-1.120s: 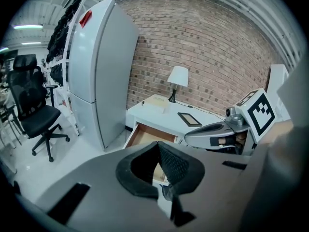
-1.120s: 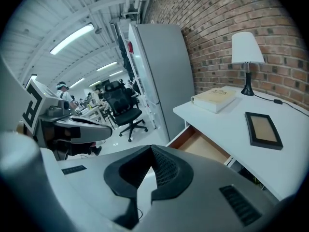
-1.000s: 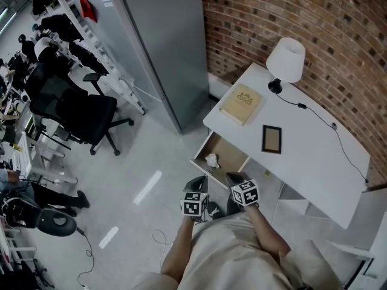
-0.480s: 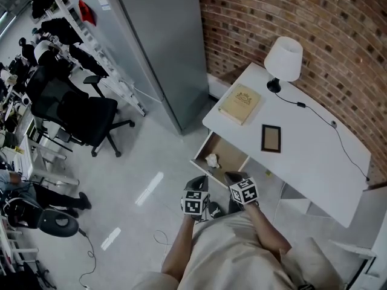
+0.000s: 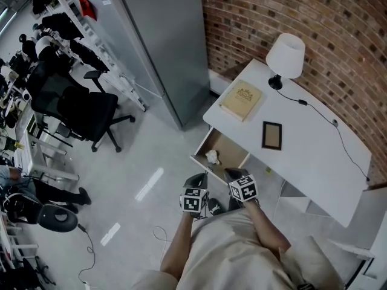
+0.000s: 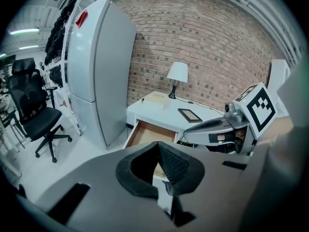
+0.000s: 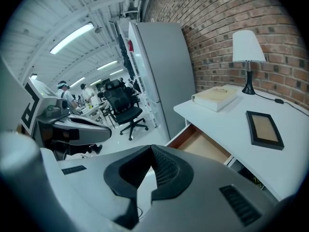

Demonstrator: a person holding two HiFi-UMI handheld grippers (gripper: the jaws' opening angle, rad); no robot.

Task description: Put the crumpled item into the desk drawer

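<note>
Left gripper (image 5: 196, 179) and right gripper (image 5: 233, 174) both clamped closed on nothing, side by side; crumpled item (image 5: 212, 156) sits in the open drawer (image 5: 234, 152) just ahead

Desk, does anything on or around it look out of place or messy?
Only the drawer stands out: it is pulled open with a crumpled white item lying inside. The book, picture frame and lamp sit tidily on the desk.

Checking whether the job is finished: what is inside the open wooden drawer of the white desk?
A crumpled white wad lies on the wooden drawer's floor, near its front. The drawer's rear is hidden under the white desk top.
</note>
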